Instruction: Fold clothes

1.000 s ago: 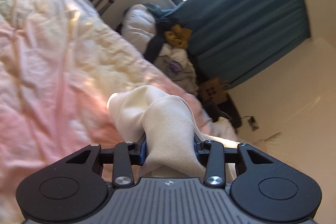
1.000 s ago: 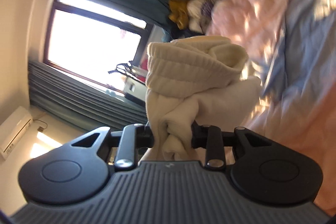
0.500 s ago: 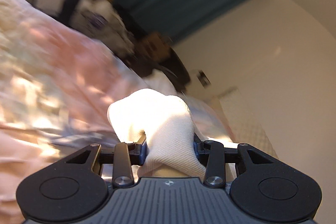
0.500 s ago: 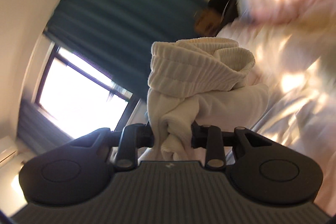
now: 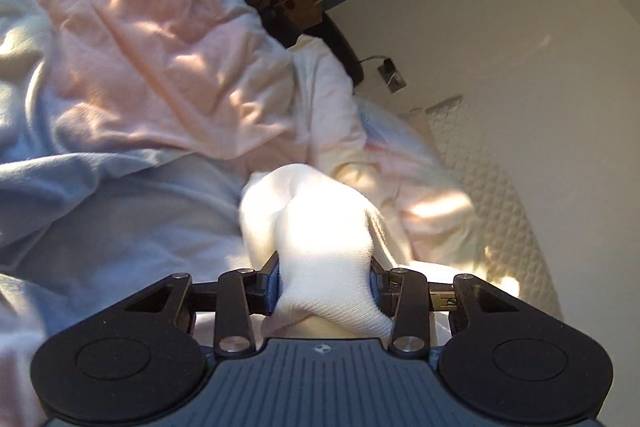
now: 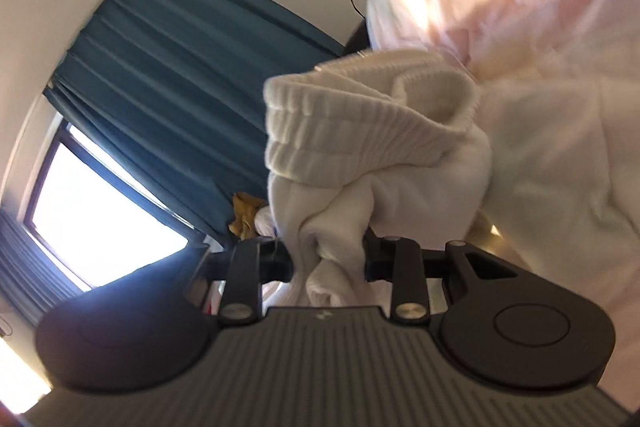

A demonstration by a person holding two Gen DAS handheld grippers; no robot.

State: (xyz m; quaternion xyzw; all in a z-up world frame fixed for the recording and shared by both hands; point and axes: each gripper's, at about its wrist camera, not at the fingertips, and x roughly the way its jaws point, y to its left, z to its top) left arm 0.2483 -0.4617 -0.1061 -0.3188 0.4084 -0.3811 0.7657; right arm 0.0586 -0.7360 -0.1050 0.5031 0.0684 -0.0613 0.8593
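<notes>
The right claw [image 6: 328, 259] pinches a bunched cream sock [image 6: 360, 147], ribbed cuff uppermost. Left: blue curtain [image 6: 180, 59] and bright window [image 6: 88, 207]. Right: pale pink bedding [image 6: 560, 107].

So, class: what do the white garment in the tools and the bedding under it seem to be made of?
White garment: looks like soft knit, likely cotton; ribbed cuff and fine stitch rows show. Bedding: thin woven fabric, matte, probably cotton; it creases sharply, in pink and blue.

A white knitted sock [image 5: 320, 227] is bunched and pinched at its smooth end — sunlit, above the rumpled bed. Its ribbed cuff [image 6: 360, 119] is folded over — crumpled fabric is gathered below it.
</notes>
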